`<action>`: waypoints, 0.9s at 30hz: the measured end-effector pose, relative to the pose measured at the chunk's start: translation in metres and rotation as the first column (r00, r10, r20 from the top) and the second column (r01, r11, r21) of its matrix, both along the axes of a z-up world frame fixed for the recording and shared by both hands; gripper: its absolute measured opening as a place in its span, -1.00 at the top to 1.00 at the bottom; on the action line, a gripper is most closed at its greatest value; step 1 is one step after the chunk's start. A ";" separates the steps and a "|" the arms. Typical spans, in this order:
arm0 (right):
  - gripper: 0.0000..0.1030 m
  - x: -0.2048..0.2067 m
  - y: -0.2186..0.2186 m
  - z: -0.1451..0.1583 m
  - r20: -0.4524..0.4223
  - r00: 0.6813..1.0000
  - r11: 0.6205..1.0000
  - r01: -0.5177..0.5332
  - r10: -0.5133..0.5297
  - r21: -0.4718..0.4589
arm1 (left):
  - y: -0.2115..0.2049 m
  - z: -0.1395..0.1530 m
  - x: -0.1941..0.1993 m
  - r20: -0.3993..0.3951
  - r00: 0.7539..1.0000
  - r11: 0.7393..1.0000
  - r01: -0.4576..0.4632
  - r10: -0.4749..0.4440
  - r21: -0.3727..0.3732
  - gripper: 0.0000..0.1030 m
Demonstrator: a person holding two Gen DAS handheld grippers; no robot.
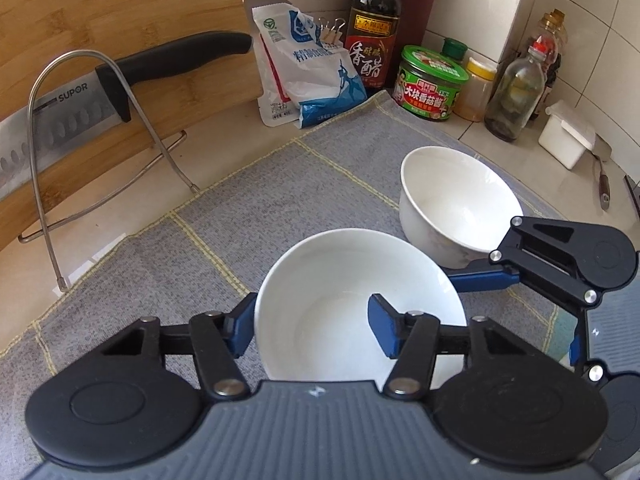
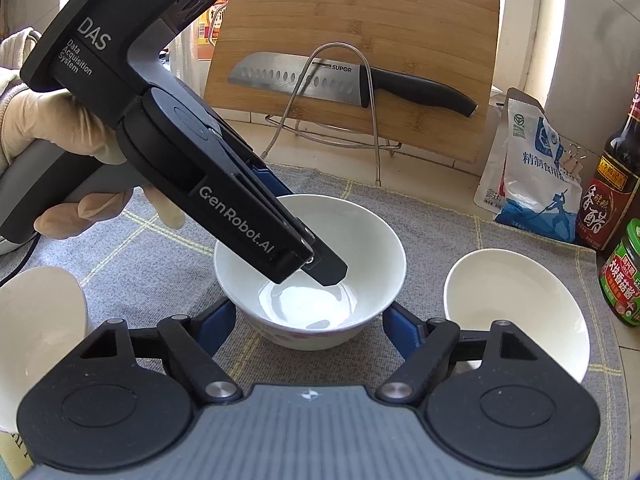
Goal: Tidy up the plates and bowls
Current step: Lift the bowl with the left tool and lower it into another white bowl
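A kitchen counter is lying under a grey checked cloth [image 1: 240,200], with a bamboo cutting board [image 2: 360,12] and a knife [image 2: 320,80] propped on a wire stand behind it. On the cloth three white bowls are sitting in a row, and the middle bowl [image 1: 332,276] is the one being handled. The left gripper [image 1: 312,320] is pinching its wall, jaws narrow, one finger inside and one outside. The right gripper [image 2: 308,324] is straddling the same bowl at roughly half width, its pads just beside the outer walls and not visibly pressing. A second bowl [image 1: 452,196] is waiting near on the right and a third bowl [image 2: 36,332] on the left. The step seems to be securing the middle bowl for stacking. Next, it probably needs lifting level and lowering squarely into a neighbour without knocking rims.
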State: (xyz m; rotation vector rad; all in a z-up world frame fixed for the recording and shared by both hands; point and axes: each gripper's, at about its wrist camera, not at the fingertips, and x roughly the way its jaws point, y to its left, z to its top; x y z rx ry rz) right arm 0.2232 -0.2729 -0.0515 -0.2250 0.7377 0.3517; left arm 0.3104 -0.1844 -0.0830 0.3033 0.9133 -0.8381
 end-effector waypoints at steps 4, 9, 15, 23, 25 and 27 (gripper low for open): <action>-0.63 0.001 0.000 0.001 -0.005 1.000 1.000 0.002 -0.002 0.002 | -0.001 0.000 -0.001 0.008 1.000 1.000 0.002 -0.002 0.008 -0.09; -0.63 0.002 0.001 0.002 -0.017 1.000 1.000 -0.005 0.005 -0.005 | -0.001 0.002 -0.002 0.013 1.000 1.000 0.005 -0.005 0.015 -0.09; -0.63 -0.001 0.003 0.009 -0.020 1.000 1.000 -0.021 0.020 -0.006 | 0.004 0.010 -0.010 0.026 1.000 1.000 -0.006 0.005 0.016 -0.09; -0.63 -0.015 0.009 0.025 -0.022 0.998 0.998 -0.058 0.058 -0.010 | 0.015 0.029 -0.030 0.047 0.999 1.000 -0.016 0.016 0.001 -0.09; -0.63 -0.020 0.011 0.029 -0.024 0.998 0.998 -0.063 0.063 -0.005 | 0.019 0.035 -0.038 0.056 0.998 1.000 -0.019 0.019 -0.005 -0.09; -0.63 -0.025 0.013 0.034 -0.025 0.997 0.997 -0.071 0.071 0.000 | 0.022 0.041 -0.046 0.069 0.997 1.000 -0.020 0.020 -0.009 -0.09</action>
